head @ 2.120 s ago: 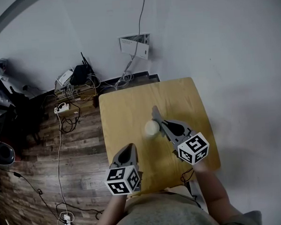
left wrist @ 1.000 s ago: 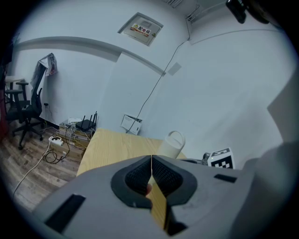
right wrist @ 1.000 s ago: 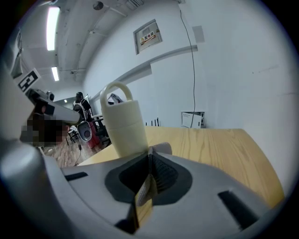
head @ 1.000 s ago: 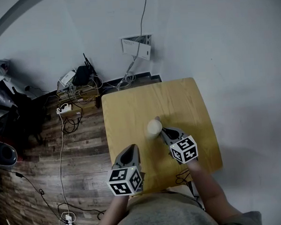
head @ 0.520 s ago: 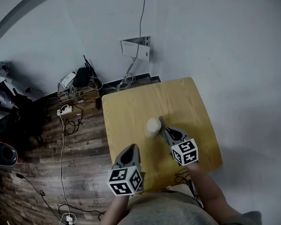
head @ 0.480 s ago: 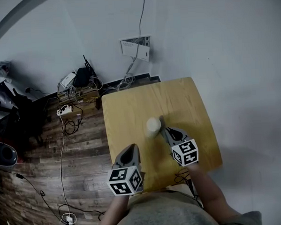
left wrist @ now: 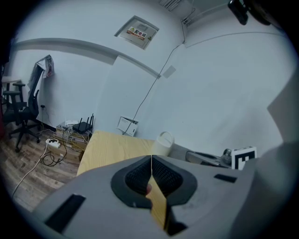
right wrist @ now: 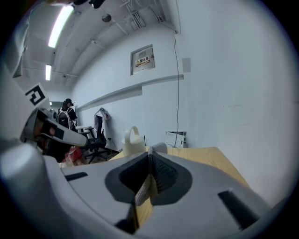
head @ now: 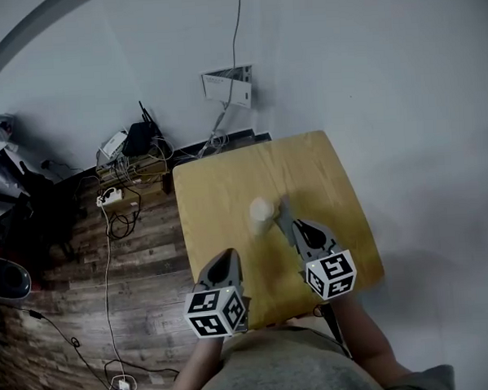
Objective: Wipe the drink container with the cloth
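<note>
At the container's (head: 261,213) 4 o'clock our right gripper (head: 281,213) pinches the cloth (right wrist: 141,190), left gripper (head: 226,256) closed empty; next we rub.

White walls (head: 384,60), dark plank floor (head: 150,264), small wooden table (head: 219,191), tangled cables (head: 128,159), black office chair (left wrist: 27,110)

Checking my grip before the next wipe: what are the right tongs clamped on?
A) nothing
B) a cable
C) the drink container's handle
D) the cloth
D: in the right gripper view the right tongs are closed on a fold of the cloth, while the drink container stands beyond them, not between them.
</note>
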A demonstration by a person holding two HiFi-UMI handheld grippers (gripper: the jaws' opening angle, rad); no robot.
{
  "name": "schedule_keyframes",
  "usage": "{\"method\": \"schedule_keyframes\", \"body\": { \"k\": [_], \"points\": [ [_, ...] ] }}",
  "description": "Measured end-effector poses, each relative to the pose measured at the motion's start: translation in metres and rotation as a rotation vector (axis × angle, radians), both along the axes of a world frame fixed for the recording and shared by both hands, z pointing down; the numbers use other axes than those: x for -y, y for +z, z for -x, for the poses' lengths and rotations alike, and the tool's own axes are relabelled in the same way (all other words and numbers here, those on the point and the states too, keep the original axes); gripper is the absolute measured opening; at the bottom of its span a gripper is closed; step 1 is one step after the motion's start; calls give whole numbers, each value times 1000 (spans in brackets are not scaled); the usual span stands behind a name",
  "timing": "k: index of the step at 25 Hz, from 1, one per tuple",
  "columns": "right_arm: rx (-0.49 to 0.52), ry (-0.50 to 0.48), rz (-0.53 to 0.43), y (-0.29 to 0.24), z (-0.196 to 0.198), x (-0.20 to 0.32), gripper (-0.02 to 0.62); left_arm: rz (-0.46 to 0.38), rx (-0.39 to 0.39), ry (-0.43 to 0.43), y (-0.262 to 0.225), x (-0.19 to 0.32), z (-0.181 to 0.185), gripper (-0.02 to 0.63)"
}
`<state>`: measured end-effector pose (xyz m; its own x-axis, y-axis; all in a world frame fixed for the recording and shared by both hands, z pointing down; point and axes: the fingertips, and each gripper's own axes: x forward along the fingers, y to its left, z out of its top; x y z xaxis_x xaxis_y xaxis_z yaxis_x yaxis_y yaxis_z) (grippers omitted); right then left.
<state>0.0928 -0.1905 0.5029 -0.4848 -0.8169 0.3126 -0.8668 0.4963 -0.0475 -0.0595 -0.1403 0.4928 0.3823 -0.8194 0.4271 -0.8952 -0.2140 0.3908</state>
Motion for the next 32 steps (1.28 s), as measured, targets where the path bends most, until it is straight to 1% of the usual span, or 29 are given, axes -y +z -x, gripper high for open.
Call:
{"method": "schedule_keyframes", "body": {
  "k": [8,15,22,32],
  "points": [
    [37,6,-81,-36,1,-16,11,-7,-2,7,-3,-5,1,3],
    [58,-37,-117,-49,13,-26,11,-8,-2,-2,-1,-10,6,3],
    [48,-92,-112,-48,32,-31,11,-9,-4,-1,-4,-13,9,3],
    [31,-143,-63,-26,44,-31,11,-3,0,-8,-2,-16,9,3]
  ]
}}
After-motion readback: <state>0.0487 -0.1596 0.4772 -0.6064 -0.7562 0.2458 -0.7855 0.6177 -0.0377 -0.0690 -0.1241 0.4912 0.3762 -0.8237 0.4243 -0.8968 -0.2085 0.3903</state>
